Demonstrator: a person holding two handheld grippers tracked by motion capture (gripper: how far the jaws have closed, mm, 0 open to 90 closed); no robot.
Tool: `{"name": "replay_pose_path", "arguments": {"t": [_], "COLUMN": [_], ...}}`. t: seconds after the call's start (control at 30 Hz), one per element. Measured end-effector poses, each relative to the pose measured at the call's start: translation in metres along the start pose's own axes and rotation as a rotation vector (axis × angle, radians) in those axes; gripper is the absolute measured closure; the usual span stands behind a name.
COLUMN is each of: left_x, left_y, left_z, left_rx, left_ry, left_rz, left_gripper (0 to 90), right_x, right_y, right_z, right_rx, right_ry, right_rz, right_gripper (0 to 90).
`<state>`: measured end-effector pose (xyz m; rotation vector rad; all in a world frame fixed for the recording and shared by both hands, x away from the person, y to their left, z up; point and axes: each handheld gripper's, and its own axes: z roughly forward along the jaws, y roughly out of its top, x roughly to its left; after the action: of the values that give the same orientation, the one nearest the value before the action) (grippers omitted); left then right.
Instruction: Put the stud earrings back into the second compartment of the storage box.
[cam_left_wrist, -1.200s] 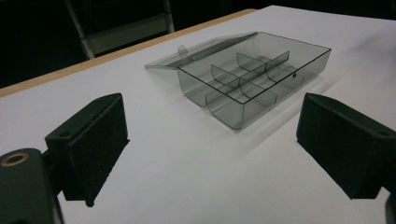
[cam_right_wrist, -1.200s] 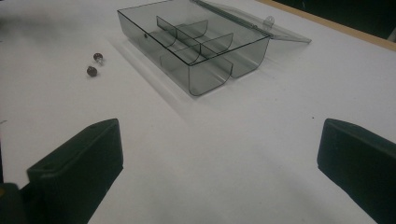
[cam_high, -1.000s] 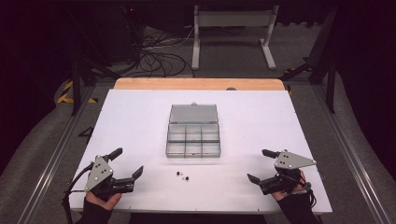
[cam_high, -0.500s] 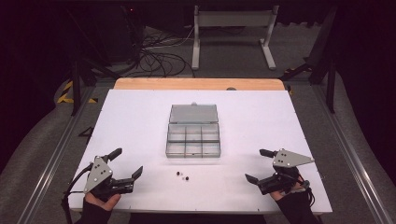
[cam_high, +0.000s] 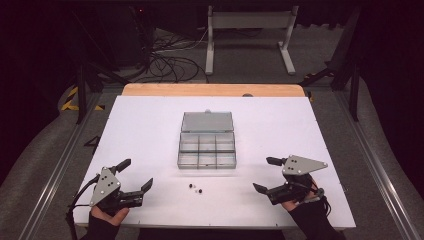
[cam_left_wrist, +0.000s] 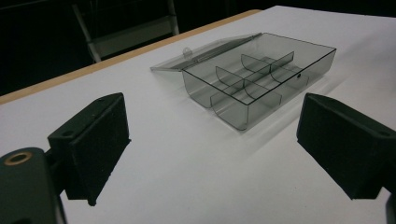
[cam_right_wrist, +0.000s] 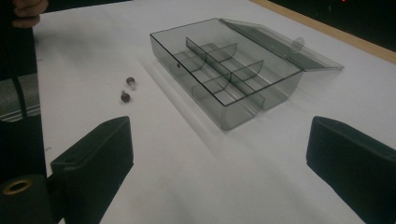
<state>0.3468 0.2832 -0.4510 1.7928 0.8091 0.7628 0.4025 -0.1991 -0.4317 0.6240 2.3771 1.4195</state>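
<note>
A clear smoky compartment box sits mid-table with its lid laid open behind it; its dividers show no contents. Two small dark screw-like pieces lie on the white table just in front of the box. My left gripper rests open at the near left, well clear of them. My right gripper stands open at the near right. In the left gripper view the box lies ahead between the wide jaws. The right gripper view shows the box and both pieces, with nothing between the jaws.
The white table top ends in a wooden strip at the far edge. Beyond it are cables and a metal stand on the floor. A hand shows at the top left of the right gripper view.
My right gripper has edged slightly left toward the table's middle. The left gripper, the box and the two small pieces have stayed put.
</note>
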Motion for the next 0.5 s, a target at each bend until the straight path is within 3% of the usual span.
{"name": "replay_pose_path", "arguments": {"t": [0.5], "left_x": [-0.001], "left_y": [0.0], "left_z": [0.0], "left_rx": [0.003], "left_ry": [-0.006], "left_rz": [0.001], "left_gripper": [10.0], "right_x": [0.018], "right_y": [0.033], "right_z": [0.04], "right_rx": [0.028], "right_ry": [0.085], "right_rz": [-0.052], "right_gripper": [12.2]}}
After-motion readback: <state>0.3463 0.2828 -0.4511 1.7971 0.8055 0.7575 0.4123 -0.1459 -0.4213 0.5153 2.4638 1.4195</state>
